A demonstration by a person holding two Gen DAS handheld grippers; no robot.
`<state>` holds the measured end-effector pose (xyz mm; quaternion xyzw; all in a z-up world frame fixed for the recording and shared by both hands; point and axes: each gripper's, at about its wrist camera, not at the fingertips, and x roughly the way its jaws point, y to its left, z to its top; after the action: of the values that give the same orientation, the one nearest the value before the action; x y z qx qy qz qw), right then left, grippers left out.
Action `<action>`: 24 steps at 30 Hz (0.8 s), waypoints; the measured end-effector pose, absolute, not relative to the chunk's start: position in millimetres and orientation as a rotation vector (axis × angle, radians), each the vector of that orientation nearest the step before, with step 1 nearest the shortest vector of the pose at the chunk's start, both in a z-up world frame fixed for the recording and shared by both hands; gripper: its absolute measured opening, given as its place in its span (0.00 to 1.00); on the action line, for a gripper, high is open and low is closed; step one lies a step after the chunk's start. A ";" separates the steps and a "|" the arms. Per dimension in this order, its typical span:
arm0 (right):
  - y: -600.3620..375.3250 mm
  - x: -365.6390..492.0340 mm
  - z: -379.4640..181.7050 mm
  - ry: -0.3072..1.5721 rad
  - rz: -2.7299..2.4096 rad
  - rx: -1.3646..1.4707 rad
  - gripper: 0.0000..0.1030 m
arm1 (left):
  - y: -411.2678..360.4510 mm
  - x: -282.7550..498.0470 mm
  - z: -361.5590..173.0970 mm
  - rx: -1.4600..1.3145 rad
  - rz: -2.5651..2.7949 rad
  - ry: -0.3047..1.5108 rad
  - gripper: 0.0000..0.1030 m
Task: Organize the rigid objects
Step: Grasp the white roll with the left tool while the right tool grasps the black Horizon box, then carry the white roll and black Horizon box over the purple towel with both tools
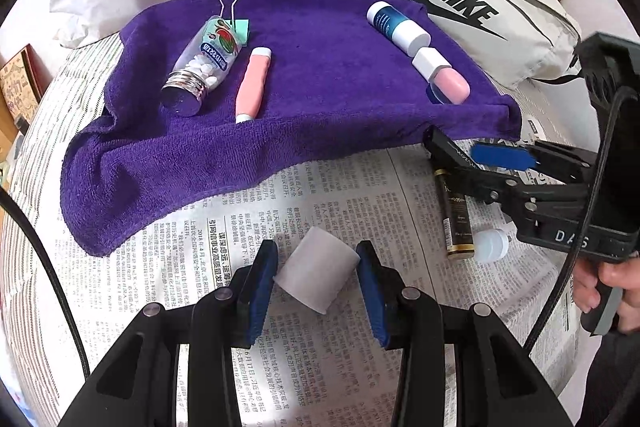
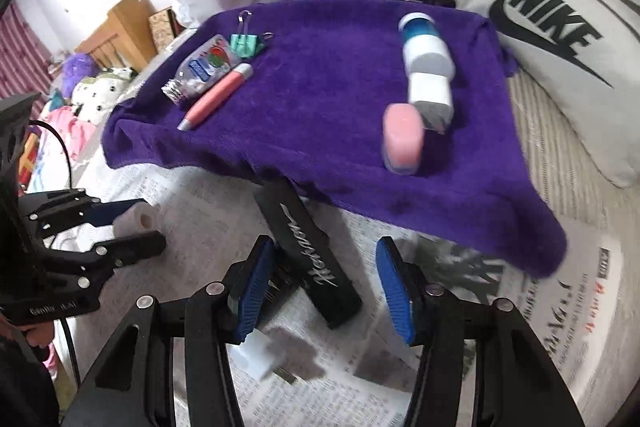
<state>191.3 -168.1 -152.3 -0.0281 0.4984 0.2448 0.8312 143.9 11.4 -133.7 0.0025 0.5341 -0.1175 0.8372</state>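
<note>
Left gripper (image 1: 316, 277) straddled white roll (image 1: 318, 269) at lower centre, pads not clearly clamped (staging for purple towel (image 1: 320, 107)?). Right gripper (image 2: 326, 287) spread open around black box (image 2: 316, 259).

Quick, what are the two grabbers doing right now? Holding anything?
Left gripper: open around the white cap, jaws beside it, not squeezing.
Right gripper: open, over the black box, holding nothing.

Two pink tubes (image 1: 253, 85) (image 1: 444, 73), perhaps two bottles (image 1: 202, 67) (image 1: 396, 27)
</note>
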 end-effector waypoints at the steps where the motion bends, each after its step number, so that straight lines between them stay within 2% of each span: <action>1: -166.9 191.5 -152.1 1.058 0.533 -0.053 0.42 | 11.5 143.8 -133.7 0.007 -0.251 1.130 0.38; 2: -166.4 191.5 -151.7 1.066 0.556 -0.036 0.31 | 11.5 143.7 -133.7 0.006 -0.254 1.130 0.38; 5: -165.8 188.9 -149.5 1.095 0.588 -0.031 0.24 | 13.5 143.6 -134.0 -0.008 -0.262 1.128 0.38; 24: -193.6 181.4 -132.3 1.087 0.556 0.039 0.22 | 14.8 141.3 -122.9 -0.033 -0.284 1.107 0.38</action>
<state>181.4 -193.6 -132.3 0.0182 0.5101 0.2612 0.8193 141.3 14.8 -122.9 -0.0157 0.5237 -0.1346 0.8410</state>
